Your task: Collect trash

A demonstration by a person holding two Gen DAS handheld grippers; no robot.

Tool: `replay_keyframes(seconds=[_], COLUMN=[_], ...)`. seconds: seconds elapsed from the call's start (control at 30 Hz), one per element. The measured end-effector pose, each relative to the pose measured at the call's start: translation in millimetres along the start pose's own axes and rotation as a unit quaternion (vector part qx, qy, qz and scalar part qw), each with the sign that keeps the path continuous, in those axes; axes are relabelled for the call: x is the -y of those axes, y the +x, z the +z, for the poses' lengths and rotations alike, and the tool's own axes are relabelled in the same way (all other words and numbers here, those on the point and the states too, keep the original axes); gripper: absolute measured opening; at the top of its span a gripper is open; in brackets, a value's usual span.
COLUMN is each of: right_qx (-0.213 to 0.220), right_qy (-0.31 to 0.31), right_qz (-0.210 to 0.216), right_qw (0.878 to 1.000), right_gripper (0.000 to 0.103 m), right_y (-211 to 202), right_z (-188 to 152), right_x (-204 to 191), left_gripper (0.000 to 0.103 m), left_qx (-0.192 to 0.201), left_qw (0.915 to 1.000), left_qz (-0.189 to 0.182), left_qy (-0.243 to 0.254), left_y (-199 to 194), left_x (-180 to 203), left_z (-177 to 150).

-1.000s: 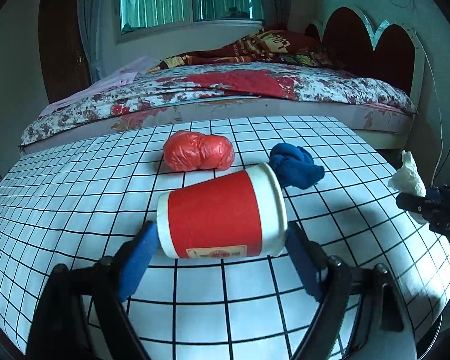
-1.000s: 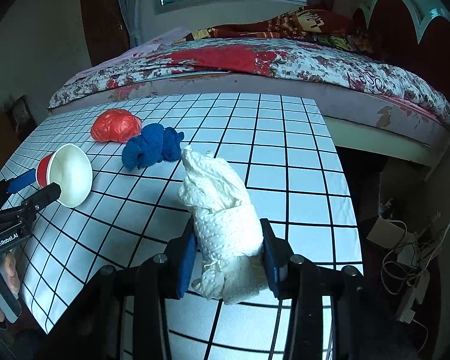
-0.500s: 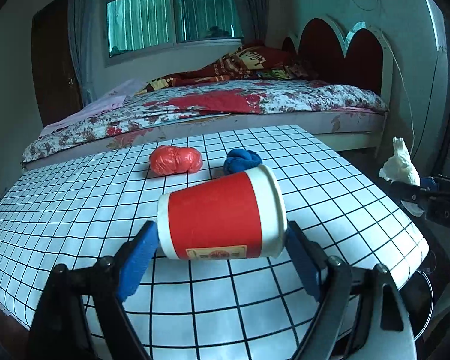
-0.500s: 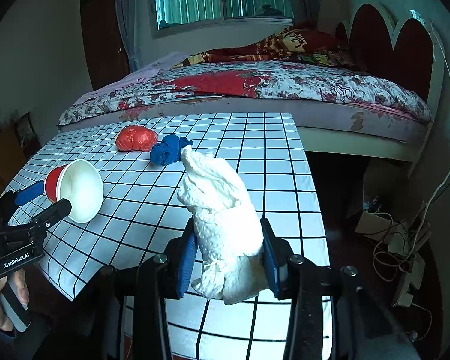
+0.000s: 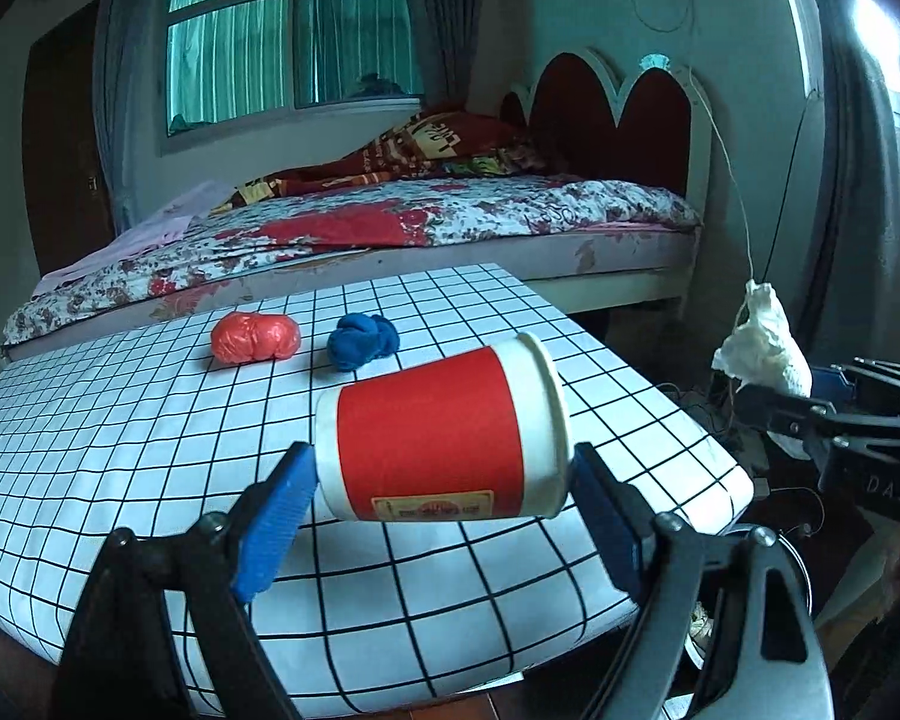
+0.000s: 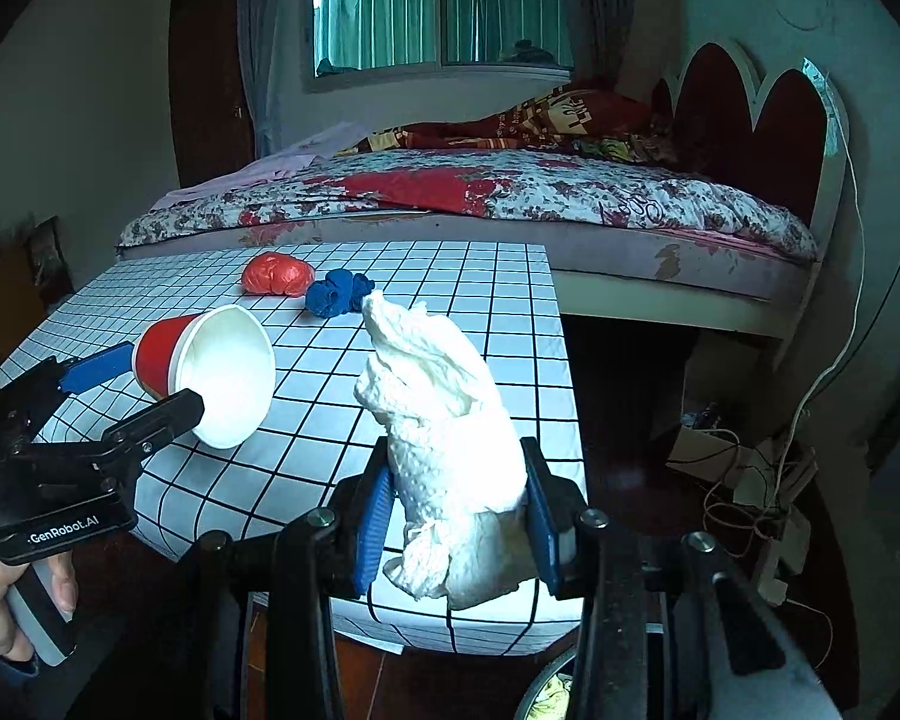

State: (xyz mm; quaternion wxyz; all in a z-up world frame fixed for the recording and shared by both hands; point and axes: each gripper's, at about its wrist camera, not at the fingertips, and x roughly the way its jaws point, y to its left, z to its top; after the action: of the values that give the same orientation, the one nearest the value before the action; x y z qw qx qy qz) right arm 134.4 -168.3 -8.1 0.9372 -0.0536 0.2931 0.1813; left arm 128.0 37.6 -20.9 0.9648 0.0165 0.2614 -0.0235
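A red paper cup (image 5: 432, 438) with a white rim lies sideways between the blue pads of my left gripper (image 5: 441, 456), which is shut on it above the near edge of the checkered table (image 5: 120, 420). My right gripper (image 6: 456, 510) is shut on a crumpled white paper towel (image 6: 444, 408), held past the table's right front corner. On the table's far side lie a crumpled red plastic bag (image 5: 255, 337) and a blue cloth wad (image 5: 361, 341), side by side. The right wrist view shows the left gripper (image 6: 144, 387) with the cup (image 6: 210, 372).
A bed (image 5: 450, 222) with a floral cover stands behind the table. Cables and a power strip (image 6: 750, 480) lie on the floor to the right. A round container rim (image 6: 546, 690) shows at the bottom edge. A person's hand (image 6: 6, 600) grips the left handle.
Both grippers have pulled back from the table and risen a little, each keeping its load. The table's front edge and right corner have come into view.
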Motion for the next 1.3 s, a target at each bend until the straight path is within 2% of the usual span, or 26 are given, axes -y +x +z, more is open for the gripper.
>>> replay_keyframes(seconds=[0.33, 0.63, 0.93, 1.3], right_qx=[0.025, 0.011, -0.007, -0.069], right_qy=[0.043, 0.059, 0.092, 0.134], right_qz=[-0.028, -0.061, -0.101, -0.108], right_qw=[0.998, 0.996, 0.991, 0.983], right_gripper=[0.042, 0.042, 0.042, 0.042], right_y=[-37, -59, -80, -70], right_z=[-36, -68, -102, -163], right_x=[48, 81, 131, 174], left_gripper=[0.085, 0.085, 0.085, 0.085], left_qx=[0.009, 0.002, -0.001, -0.051], left_qw=[0.9986, 0.9952, 0.9853, 0.9685], left_qz=[-0.04, -0.081, -0.139, -0.205], left_qy=[0.034, 0.055, 0.099, 0.132], left_y=[-9, -13, -21, -9], left_x=[51, 94, 157, 219], left_z=[-10, -17, -25, -60])
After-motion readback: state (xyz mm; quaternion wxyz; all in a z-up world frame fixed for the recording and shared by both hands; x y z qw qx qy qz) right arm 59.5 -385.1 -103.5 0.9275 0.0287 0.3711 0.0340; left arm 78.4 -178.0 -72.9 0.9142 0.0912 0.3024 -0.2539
